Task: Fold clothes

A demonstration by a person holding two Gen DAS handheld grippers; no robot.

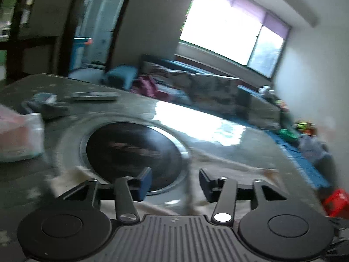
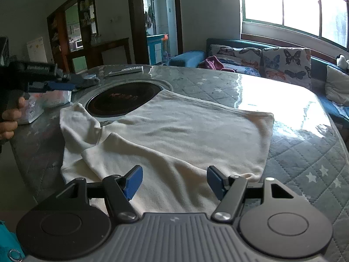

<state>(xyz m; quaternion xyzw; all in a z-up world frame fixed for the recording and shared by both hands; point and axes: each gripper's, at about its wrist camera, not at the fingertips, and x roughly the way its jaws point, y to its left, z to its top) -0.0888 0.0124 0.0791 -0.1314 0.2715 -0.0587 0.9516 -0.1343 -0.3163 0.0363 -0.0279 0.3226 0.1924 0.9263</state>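
- A cream-white shirt (image 2: 174,131) lies spread on the worktop (image 2: 305,152), which has a grey quilted cover with white stars.
- The shirt's far left edge overlaps the rim of a round black hob (image 2: 122,100) set into the worktop; one sleeve (image 2: 76,122) is bunched up at the left, just beside the hob.
- The right gripper (image 2: 174,180) hovers over the near edge of the shirt, its blue-padded jaws standing wide apart with nothing clamped between them.
- The left gripper (image 1: 175,182) points toward the hob (image 1: 133,150); this view is blurred. Its jaws are apart, and a thin fold of pale cloth (image 1: 192,187) rises in the gap, though no pad presses on it.
- In the right wrist view a hand (image 2: 9,118) at the left edge holds the black body of the other gripper.
- A plastic-wrapped packet (image 2: 52,98) lies left of the hob, and a flat remote control (image 2: 126,71) lies at the far side.
- A sofa with butterfly cushions (image 2: 285,63) stands beyond the worktop, under a bright window (image 2: 283,4).
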